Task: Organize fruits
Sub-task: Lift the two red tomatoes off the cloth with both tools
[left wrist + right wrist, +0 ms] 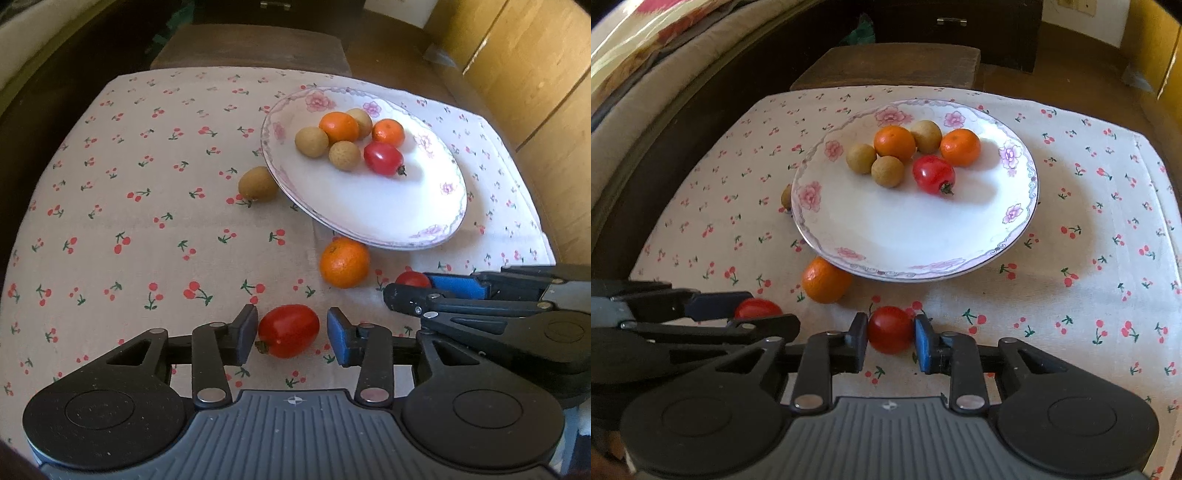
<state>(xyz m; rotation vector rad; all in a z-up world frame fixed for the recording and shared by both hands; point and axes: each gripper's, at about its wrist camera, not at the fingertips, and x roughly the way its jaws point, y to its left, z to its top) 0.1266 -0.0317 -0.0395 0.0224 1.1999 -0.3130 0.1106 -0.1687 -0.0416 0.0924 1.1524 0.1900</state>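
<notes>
Each gripper straddles its own cherry tomato on the worktop: left gripper (291,332) released, tomato (288,330) lying crosswise; right gripper (891,334) seemingly pinching its tomato (890,329).

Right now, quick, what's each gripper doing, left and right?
Left gripper: open, with a red tomato on the cloth between its pads and gaps on both sides.
Right gripper: a smaller red tomato sits between its pads; contact cannot be told.
</notes>
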